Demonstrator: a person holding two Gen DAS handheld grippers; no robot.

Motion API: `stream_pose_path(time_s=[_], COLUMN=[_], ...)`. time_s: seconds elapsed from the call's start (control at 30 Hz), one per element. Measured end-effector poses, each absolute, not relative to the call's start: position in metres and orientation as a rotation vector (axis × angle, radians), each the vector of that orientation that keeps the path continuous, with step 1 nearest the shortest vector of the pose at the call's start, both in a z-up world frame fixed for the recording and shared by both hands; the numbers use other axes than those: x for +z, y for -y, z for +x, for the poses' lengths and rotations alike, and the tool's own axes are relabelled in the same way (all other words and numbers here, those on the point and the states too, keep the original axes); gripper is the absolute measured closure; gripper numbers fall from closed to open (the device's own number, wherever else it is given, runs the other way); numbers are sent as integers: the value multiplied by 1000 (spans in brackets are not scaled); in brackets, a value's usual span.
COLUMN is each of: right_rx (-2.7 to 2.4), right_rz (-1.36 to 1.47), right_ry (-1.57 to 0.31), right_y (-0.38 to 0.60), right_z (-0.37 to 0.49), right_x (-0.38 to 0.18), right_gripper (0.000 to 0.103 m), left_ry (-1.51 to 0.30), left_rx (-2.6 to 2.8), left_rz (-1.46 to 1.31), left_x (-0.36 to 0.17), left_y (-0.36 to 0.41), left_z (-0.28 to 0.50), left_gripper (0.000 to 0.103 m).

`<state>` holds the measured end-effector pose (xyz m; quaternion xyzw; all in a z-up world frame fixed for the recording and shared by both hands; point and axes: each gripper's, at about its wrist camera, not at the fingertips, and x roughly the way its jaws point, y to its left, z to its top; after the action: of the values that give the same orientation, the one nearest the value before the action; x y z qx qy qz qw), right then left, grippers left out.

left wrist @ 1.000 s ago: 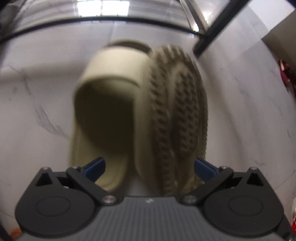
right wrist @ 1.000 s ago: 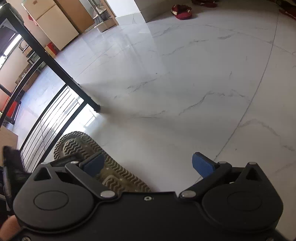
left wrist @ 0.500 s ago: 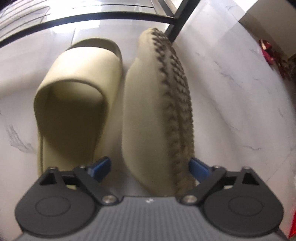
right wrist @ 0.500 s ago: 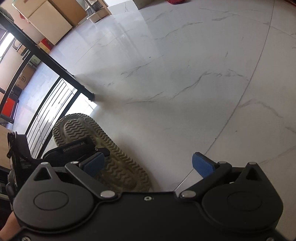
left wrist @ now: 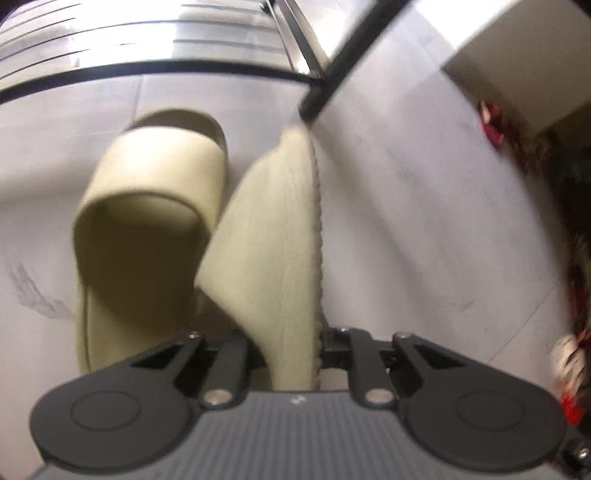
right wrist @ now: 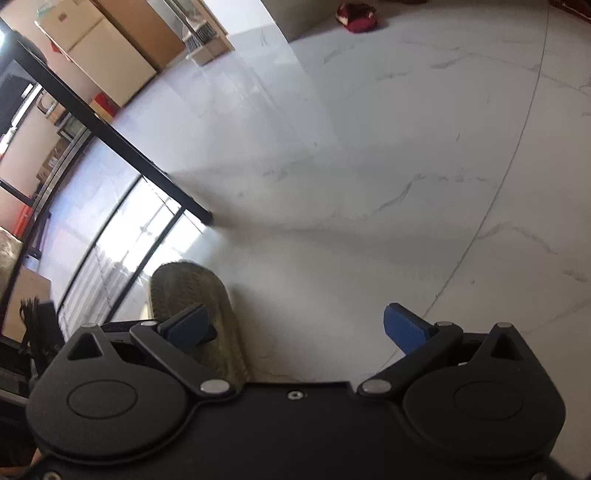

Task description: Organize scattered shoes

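Two cream slide sandals lie on the white marble floor. In the left wrist view one slide (left wrist: 147,206) rests upright on its sole at the left. The other slide (left wrist: 280,251) stands on its side edge, tread facing right. My left gripper (left wrist: 291,347) is shut on this tilted slide near its heel. In the right wrist view the tilted slide's ridged sole (right wrist: 195,295) shows at lower left. My right gripper (right wrist: 295,325) is open and empty above bare floor.
A black metal rack leg (left wrist: 317,99) stands just beyond the slides, also in the right wrist view (right wrist: 199,210). Red slippers (right wrist: 356,16) lie far across the floor, and red items (left wrist: 495,125) show at the left wrist view's right edge.
My left gripper has closed on the tilted slide, which turned further onto its edge. The right gripper stayed open and its view shifted slightly.
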<state>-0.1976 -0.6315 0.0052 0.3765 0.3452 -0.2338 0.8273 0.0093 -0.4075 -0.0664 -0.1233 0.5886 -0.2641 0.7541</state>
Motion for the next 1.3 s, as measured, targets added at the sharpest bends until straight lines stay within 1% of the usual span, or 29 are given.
stream_pose_path(time_s=[0.17,0.27,0.37,0.47,0.57,0.67,0.9,1.07,1.17,1.3], right_rx=[-472,-422,-346,-259,-163,-58,126,152,158,204], right_rz=[790,793,796,791,802,815,720,675,671,683], right_ry=[-689,-662,-641,-623,-599,-598,-687,-757,-765,-880], right_y=[624,612,594,570,539,501,395,342,317,305], right_z=[-197,-190,-179,-162,-142,-116,-66,-32,-6,10], right_x=[25,39,53,67,82,92,94,82,71,41], right_gripper=[0,0,0,0,0,0,0,0,0,0], left_ry=[-1210,-1154,-1065,-1041,-1033,-1020,-971,-976,-999,-1047], left_rx=[-599,-607,-579,-499,-373,-279,-176,-131,-113,-104], left_rz=[-409,-435,-440,-443,-385,-287,-213,-262,-241,-257], left_x=[-26,-4,18,28,26,13,-36,-53,-76,-90], left_y=[357,330,286,225,142,86,28,22,27,19], left_z=[28,30,42,41,31,21,6,15,20,18], left_gripper=[90,90,90,90,90,90,89,89,90,88])
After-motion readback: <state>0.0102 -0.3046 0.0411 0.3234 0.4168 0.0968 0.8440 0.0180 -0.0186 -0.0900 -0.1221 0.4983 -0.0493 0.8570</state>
